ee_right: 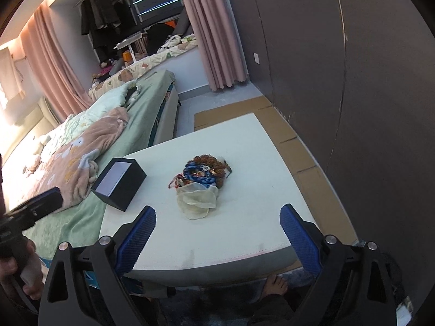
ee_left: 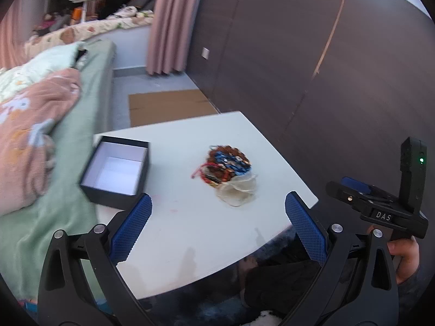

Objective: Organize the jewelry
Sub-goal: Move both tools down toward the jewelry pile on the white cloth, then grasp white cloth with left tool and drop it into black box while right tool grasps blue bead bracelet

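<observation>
The tangle of beaded bracelets (ee_left: 227, 166) lay mid-table (ee_left: 190, 233) on a pale cloth pouch (ee_left: 239, 191), the open black box (ee_left: 115, 174) waiting nearby at the bed-side edge. Both grippers (ee_left: 217, 225) (ee_right: 217, 233) hovered short of the pile, fingers apart, empty; nothing blocked the way.

Both wrist views look forward and down over the near edge of the white bench (ee_left: 190, 231) from just above it, the left from nearer the bed (ee_left: 89, 125). They share the bench (ee_right: 244, 190), box (ee_left: 117, 174), jewelry pile (ee_right: 204, 174) and bed (ee_right: 141, 108).
</observation>
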The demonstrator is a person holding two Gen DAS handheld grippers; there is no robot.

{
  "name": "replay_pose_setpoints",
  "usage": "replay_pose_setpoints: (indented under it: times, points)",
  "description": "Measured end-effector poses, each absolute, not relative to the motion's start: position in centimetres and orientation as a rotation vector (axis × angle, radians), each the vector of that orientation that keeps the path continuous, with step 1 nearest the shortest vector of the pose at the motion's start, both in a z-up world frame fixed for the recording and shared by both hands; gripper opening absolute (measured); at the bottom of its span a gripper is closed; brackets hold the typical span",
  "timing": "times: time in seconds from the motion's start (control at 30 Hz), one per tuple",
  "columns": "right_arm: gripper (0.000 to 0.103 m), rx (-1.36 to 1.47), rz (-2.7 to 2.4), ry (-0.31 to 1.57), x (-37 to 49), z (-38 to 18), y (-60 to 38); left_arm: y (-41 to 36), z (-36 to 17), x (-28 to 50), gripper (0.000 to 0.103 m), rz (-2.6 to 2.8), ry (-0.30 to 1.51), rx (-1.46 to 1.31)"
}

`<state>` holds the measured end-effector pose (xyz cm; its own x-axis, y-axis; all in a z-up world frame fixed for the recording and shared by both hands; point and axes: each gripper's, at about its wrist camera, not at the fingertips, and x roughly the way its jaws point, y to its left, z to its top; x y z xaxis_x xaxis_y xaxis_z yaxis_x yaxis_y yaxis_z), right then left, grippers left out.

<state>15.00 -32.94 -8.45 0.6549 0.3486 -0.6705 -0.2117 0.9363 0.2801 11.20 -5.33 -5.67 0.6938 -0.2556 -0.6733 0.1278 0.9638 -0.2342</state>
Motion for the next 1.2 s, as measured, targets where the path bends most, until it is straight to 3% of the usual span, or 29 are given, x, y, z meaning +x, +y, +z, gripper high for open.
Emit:
replay_pose_setpoints:
  times: [0.7,0.87,0.93,1.0,1.03,1.2]
  points:
    - [0.09,0.409,0.207,0.895,19.9,-15.9,-36.3,-11.5,-16.0,21.6,0.096,-0.394,0.938,-0.086]
    - [0.09,0.457,0.215,0.915,21.5,-17.3,-36.1,-11.1,-17.6,22.0,0.065,-0.405,0.955,-0.125]
    - [0.09,0.469,0.246,0.93,22.3,-17.7,-35.2,-11.0,-18.5,22.6,0.029,-0.404,0.984,-0.15]
    - [0.09,0.463,0.282,0.934,23.0,-17.7,-34.1,-10.7,-18.7,22.7,0.008,-0.398,0.999,-0.174]
    - [0.09,0.457,0.288,0.935,23.3,-17.7,-33.6,-10.6,-18.7,22.7,0.004,-0.39,1.002,-0.167]
    - [0.082,0.497,0.32,0.951,24.8,-18.0,-32.5,-8.7,-17.5,22.3,0.003,-0.367,0.972,-0.2]
